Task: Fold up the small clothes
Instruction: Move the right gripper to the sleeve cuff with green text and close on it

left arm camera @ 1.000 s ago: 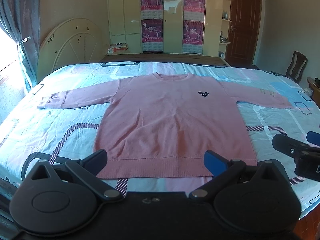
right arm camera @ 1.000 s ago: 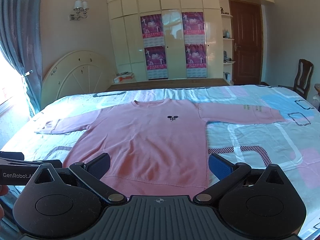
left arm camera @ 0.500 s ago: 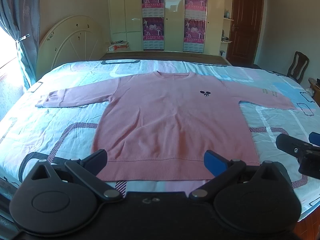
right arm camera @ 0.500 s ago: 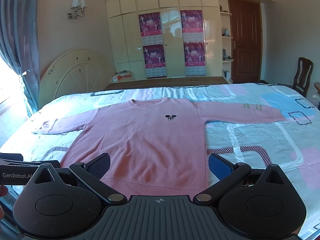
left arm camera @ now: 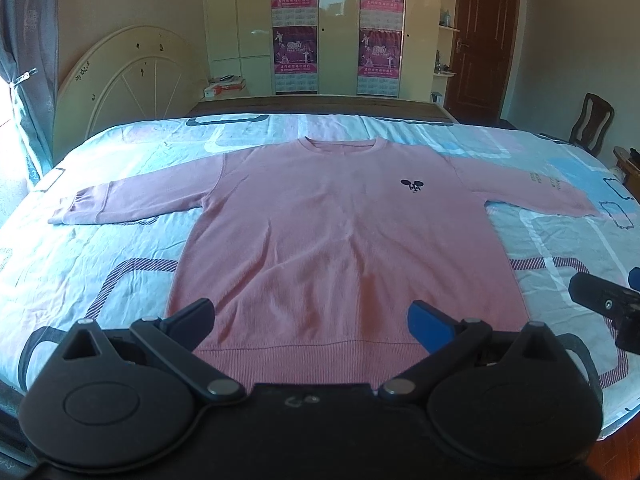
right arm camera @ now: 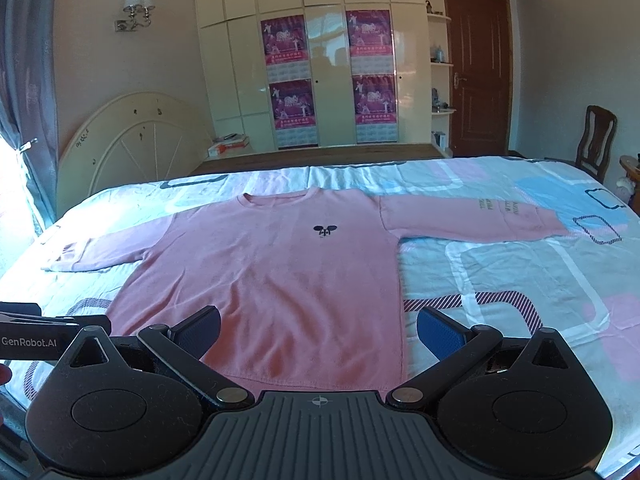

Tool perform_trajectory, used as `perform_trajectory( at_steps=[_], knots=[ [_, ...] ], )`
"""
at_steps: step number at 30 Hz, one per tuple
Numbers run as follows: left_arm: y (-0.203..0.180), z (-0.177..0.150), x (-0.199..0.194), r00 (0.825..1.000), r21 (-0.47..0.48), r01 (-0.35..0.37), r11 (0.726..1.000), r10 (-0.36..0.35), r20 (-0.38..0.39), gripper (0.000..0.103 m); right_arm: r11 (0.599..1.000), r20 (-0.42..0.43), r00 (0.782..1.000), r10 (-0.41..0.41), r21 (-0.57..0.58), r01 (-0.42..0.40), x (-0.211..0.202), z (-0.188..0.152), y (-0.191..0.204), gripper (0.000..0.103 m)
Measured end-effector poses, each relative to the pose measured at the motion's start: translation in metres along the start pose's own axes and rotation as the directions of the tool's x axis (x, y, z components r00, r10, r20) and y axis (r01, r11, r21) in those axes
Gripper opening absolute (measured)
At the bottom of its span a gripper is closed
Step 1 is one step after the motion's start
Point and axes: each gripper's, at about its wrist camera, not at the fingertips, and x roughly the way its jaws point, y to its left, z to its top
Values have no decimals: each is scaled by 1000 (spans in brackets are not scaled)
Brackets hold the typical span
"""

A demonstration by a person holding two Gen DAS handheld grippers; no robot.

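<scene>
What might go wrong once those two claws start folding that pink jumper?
Both tools, left and right, are open above the hem of the pink sweater, holding nothing. A low pinch could catch the patterned bedsheet along with the knit. The outspread sleeves may drag and bunch if the body is folded first. A one-layer grab could leave the fold crooked.

Left tool (left arm camera: 310, 320), right tool (right arm camera: 318, 330): both spread wide, holding nothing

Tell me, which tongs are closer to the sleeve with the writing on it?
Right. The right tongs hover over the sweater's hem corner on the printed sleeve side; the left tongs hover over the hem's middle, farther away.
</scene>
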Motion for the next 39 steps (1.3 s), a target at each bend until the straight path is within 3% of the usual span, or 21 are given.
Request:
perform_trajectory(
  at_steps=[6, 12, 20, 28, 35, 37, 38, 39],
  knots=[
    [8, 24, 46, 1000, 24, 20, 1000, -19, -20, 103, 998, 3, 998, -56, 22, 56, 30, 11, -5, 103],
    [17, 56, 98, 1000, 109, 11, 994, -10, -10, 103, 991, 3, 993, -114, 70, 113, 68, 31, -14, 103],
    [26, 91, 162, 999, 101, 39, 994, -35, -39, 102, 977, -4, 984, -180, 112, 179, 116, 54, -38, 103],
    [-12, 109, 209, 996, 107, 41, 993, -32, -79, 100, 960, -31, 973, -228, 158, 230, 157, 68, -108, 103],
    [-68, 121, 247, 994, 116, 21, 993, -8, -112, 95, 935, -77, 960, -270, 217, 281, 201, 78, -208, 102],
    [-84, 124, 257, 993, 131, 15, 991, 0, -114, 94, 925, -96, 952, -290, 228, 305, 212, 78, -235, 93],
    [-92, 126, 262, 993, 136, 14, 991, 2, -116, 94, 920, -112, 949, -294, 234, 313, 218, 79, -247, 74],
    [-97, 127, 265, 993, 138, 13, 990, 4, -118, 94, 913, -135, 945, -299, 246, 324, 225, 79, -261, 71]
  ],
)
